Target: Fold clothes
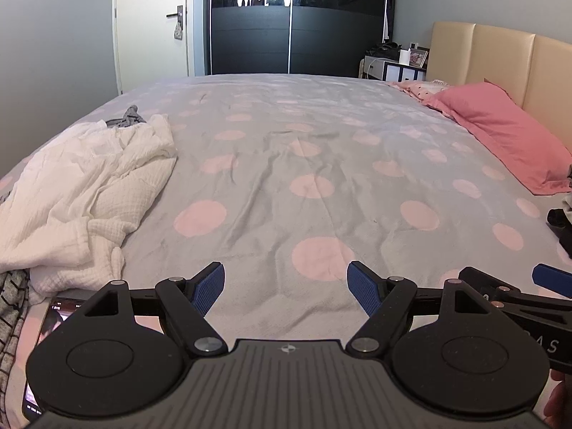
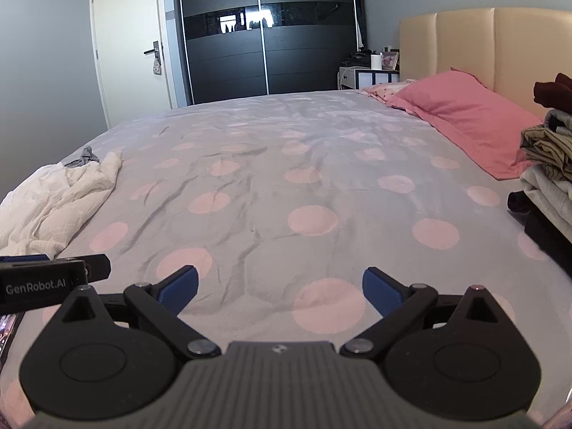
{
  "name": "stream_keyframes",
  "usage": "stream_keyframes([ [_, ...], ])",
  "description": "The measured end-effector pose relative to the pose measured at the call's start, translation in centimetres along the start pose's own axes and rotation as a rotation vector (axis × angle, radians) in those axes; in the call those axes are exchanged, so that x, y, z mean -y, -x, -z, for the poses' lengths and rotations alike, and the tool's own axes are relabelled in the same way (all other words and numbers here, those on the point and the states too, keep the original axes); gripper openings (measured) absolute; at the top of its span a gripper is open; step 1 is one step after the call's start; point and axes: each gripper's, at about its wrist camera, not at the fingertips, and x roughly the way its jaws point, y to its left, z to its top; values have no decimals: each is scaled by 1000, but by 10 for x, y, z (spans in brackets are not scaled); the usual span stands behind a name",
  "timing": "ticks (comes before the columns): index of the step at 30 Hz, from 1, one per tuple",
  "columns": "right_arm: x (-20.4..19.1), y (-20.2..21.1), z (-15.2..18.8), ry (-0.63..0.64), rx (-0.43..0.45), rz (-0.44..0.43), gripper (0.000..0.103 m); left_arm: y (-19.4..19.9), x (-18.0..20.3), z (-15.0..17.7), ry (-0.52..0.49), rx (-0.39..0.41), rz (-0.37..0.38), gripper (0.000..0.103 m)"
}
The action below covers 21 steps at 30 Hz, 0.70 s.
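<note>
polka-dot bed (image 1: 314, 186) lies mostly bare. both the left claw (image 1: 286, 287) and right claw (image 2: 280, 291) hover spread wide, holding nothing. the crumpled white muslin garment (image 1: 89, 186) looks light and floppy; best pinched at an edge.

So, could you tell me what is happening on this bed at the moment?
A person is holding a gripper in each hand over the spotted bedspread. Both the left gripper and the right gripper are open and hold nothing. A crumpled white garment lies unfolded on the left side of the bed, and a stack of folded clothes sits on the right near the pink pillow. Nothing is being gripped right now.
</note>
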Motion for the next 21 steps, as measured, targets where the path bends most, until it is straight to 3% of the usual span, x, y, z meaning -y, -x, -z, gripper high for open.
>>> stream_keyframes([
  [21,-20,25,-4,52,92,-1,99,19,-6,-2,6,18,-24,75],
])
